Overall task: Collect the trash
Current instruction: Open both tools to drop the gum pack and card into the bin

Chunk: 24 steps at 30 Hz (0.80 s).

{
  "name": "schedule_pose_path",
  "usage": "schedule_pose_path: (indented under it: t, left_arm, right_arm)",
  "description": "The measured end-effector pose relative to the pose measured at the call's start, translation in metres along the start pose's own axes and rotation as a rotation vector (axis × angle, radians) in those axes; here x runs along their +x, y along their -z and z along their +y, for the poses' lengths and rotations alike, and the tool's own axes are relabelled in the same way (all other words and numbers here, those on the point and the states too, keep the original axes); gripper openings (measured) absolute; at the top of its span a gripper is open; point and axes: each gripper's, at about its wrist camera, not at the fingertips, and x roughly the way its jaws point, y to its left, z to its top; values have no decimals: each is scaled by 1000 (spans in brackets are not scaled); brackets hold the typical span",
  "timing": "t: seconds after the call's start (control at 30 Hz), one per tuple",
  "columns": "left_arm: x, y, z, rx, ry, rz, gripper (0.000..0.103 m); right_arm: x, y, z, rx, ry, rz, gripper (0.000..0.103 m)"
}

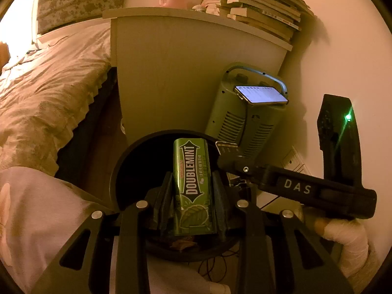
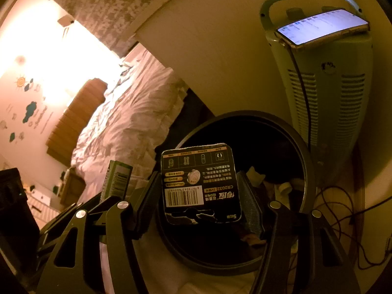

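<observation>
Left wrist view, from left to right: a bed (image 1: 46,93) with a rumpled cover fills the left side. A pale cabinet (image 1: 176,73) stands at centre, with a stack of books (image 1: 257,5) on its top at the right end. Below the cabinet sits a round dark bin (image 1: 117,169). The left gripper (image 1: 193,186) is clenched on a green gum pack (image 1: 192,186); both fingers (image 1: 166,196) press its long sides, and the pack stands upright over the bin's mouth. Right of the bin stands a pale green heater (image 1: 235,127) with a lit phone (image 1: 261,94) lying on its top. At far right the right gripper (image 1: 229,150) reaches in from the side, and a white-gloved hand (image 1: 343,235) holds its handle.

Right wrist view, from left to right: a wall with stickers (image 2: 27,115) is at far left, then the bed (image 2: 127,122). The gum pack (image 2: 118,181) shows edge-on at lower left, just beside the left finger of the right gripper (image 2: 201,191). This gripper grasps a black battery card (image 2: 199,183) with a barcode; its fingers (image 2: 250,203) bear on the card's two side edges. The card hangs above the near part of the bin (image 2: 308,171), which holds scraps of pale rubbish. Behind the bin stands the heater (image 2: 330,103) with the phone (image 2: 323,25) on top. Dark cables (image 2: 343,210) lie on the floor at far right.
</observation>
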Motion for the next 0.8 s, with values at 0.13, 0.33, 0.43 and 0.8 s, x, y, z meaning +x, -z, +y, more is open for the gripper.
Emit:
schedule_pose_path:
  t: [0.13,0.33,0.43,0.8]
  left_arm:
    - [0,0,-1,4,-1,-2,33]
    - [-8,-4,-6,16,3,-31,44]
    - [-18,-4,-10,24,-7,-63,58]
    - [-68,4,-9,19,-65,-144,79]
  right_arm:
    - [1,0,-2,6,2,2,63]
    - [-1,2,-2,15,17,2,63]
    - [-5,4,-2,22,18,-7,71]
    - [-17,18,23,-21,-4,-6,75]
